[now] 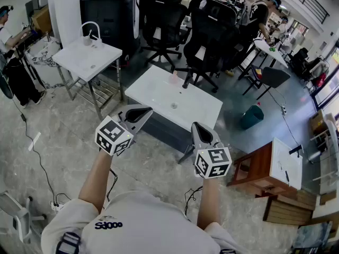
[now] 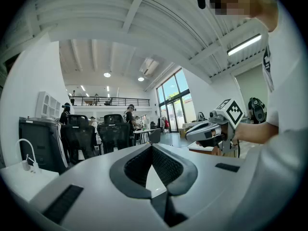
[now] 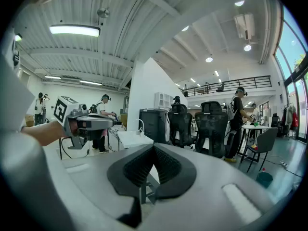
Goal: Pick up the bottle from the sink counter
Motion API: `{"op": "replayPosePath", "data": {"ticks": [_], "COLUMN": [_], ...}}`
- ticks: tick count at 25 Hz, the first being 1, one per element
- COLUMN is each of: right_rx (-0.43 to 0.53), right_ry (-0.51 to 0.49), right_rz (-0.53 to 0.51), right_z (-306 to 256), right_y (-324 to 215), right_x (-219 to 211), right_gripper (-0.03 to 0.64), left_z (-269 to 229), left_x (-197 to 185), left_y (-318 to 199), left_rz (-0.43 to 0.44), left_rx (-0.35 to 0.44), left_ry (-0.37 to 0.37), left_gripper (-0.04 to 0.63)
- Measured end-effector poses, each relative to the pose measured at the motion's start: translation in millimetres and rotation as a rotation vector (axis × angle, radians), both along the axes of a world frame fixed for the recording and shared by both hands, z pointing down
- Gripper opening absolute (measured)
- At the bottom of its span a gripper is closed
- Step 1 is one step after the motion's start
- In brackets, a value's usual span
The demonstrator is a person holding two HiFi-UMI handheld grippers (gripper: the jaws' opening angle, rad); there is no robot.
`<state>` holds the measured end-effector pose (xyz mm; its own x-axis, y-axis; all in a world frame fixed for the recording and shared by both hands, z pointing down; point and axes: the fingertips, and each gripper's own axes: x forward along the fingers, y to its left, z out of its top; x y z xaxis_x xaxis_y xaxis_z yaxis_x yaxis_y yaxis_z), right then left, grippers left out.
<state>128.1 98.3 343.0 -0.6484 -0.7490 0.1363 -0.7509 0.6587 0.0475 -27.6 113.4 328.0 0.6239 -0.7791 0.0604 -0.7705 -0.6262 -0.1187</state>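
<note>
Holds left claw [image 2: 152,146] pressed together, pinching nothing, in air at 8 o'clock of white counter [image 1: 159,91] in head view. Holds right claw [image 3: 154,147] likewise squeezed tight, empty, at 5 o'clock of it. Neither touching counter. Pinkish item [image 1: 175,78] on counter's 12 o'clock edge, well apart from both claws, too small to confirm as bottle. Second counter [image 1: 85,60] with faucet [image 1: 91,28] at 10 o'clock. Office chairs [image 1: 159,15] at 12.
</note>
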Motion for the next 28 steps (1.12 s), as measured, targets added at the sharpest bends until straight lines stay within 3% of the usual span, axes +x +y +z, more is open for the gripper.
{"op": "replayPosePath", "data": {"ticks": [4, 9, 19, 24, 28], "right_rx": [-0.005, -0.005, 0.000, 0.048, 0.030], "right_ry": [0.003, -0.011, -0.055, -0.015, -0.026], "right_rz": [0.004, 0.021, 0.035, 0.041, 0.033], "right_z": [2, 1, 6, 4, 7], "right_y": [2, 3, 18, 23, 18], "right_x": [-3, -7, -24, -37, -44], "right_gripper": [0.009, 0.009, 0.009, 0.008, 0.008], "left_z": [7, 15, 31, 42, 47], "left_x": [-6, -17, -33, -47, -58], "left_y": [0, -3, 1, -4, -12], "left_rz": [-0.016, -0.028, -0.005, 0.001, -0.013], "left_rx": [-0.001, -0.023, -0.005, -0.024, -0.032], "left_ry": [-0.022, 0.025, -0.021, -0.009, 0.006], "left_gripper": [0.003, 0.003, 0.005, 0.005, 0.005]}}
